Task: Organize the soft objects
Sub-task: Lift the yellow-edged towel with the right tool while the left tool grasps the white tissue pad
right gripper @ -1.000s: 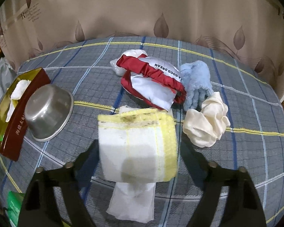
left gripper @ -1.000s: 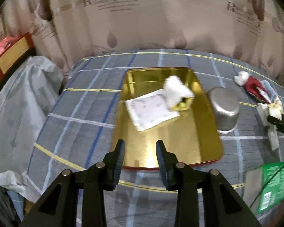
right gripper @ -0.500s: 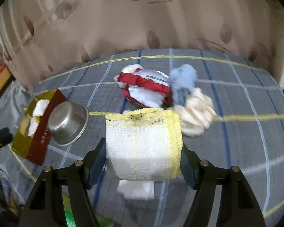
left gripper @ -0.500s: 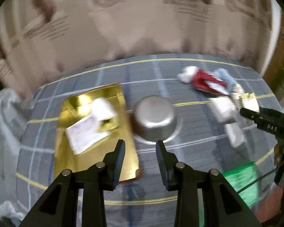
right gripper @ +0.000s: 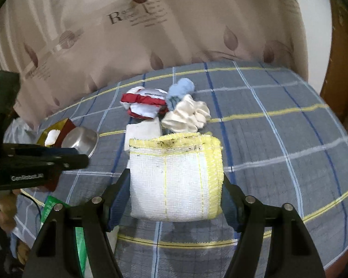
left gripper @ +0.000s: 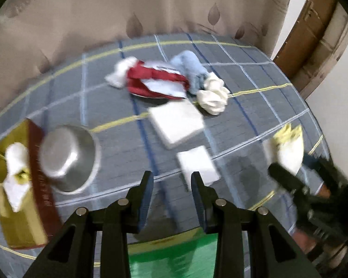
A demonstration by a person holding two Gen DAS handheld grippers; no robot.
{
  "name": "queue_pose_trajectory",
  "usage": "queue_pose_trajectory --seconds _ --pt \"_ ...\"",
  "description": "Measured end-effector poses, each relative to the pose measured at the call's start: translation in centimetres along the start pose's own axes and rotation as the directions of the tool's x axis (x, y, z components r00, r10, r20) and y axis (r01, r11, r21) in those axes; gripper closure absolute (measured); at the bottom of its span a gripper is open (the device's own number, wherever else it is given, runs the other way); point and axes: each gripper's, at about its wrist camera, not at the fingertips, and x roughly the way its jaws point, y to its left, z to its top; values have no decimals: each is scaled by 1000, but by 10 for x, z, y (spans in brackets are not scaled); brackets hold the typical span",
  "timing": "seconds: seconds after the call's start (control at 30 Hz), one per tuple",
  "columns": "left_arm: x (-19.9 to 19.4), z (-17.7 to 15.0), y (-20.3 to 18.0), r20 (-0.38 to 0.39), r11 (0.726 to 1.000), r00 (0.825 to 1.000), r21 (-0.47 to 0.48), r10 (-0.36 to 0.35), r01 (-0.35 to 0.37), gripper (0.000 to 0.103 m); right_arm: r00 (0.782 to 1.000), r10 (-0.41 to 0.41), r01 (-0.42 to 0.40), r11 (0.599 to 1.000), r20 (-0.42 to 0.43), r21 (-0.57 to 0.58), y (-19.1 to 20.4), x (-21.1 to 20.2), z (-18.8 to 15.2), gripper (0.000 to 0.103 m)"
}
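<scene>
Plaid cloth [right gripper: 278, 139] below; right hand-held gripper [right gripper: 176, 185] clamps folded yellow-edged towel [right gripper: 174, 176] between fingers

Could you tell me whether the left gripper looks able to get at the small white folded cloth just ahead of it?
Probably yes: the left gripper is empty and the white cloth lies uncovered.

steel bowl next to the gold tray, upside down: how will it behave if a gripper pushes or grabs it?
The steel bowl lies rim-down, so it probably won't tip or roll. Its polished, sloped wall looks slippery, so pads may well slide off a side pinch. It leans against the gold tray, with part of its rim seemingly riding on the red edge, so a push likely shifts or rocks it.
</scene>
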Motion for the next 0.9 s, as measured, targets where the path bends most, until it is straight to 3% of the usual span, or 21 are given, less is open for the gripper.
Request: queue_pose_trajectory --seconds 0.1,0.23,0.33,0.43,0.63,0.9 --pt "19 8 -8 -34 999 999 -48 -6 4 69 1000 6 -5 1000 -26 25 -10 8 -5 36" --pt "42 14 -12 -84 994 996 -111 -4 -6 69 998 -57 57 998 -27 -1 -14 11 -7 36" --pt "55 16 -15 -110 991 994 -133 7 -22 57 996 -84 84 996 -29 7 -22 12 -9 36" --pt "61 18 -19 -102 989 995 -142 15 -30 55 996 -85 86 996 -40 28 -29 14 -10 36" --pt "80 21 -17 -172 977 985 -207 12 -48 52 996 -79 81 996 -49 38 -32 18 -10 36" --pt "97 18 -28 -213 981 976 -175 42 -80 52 997 -58 61 997 -59 51 -33 18 -11 36"
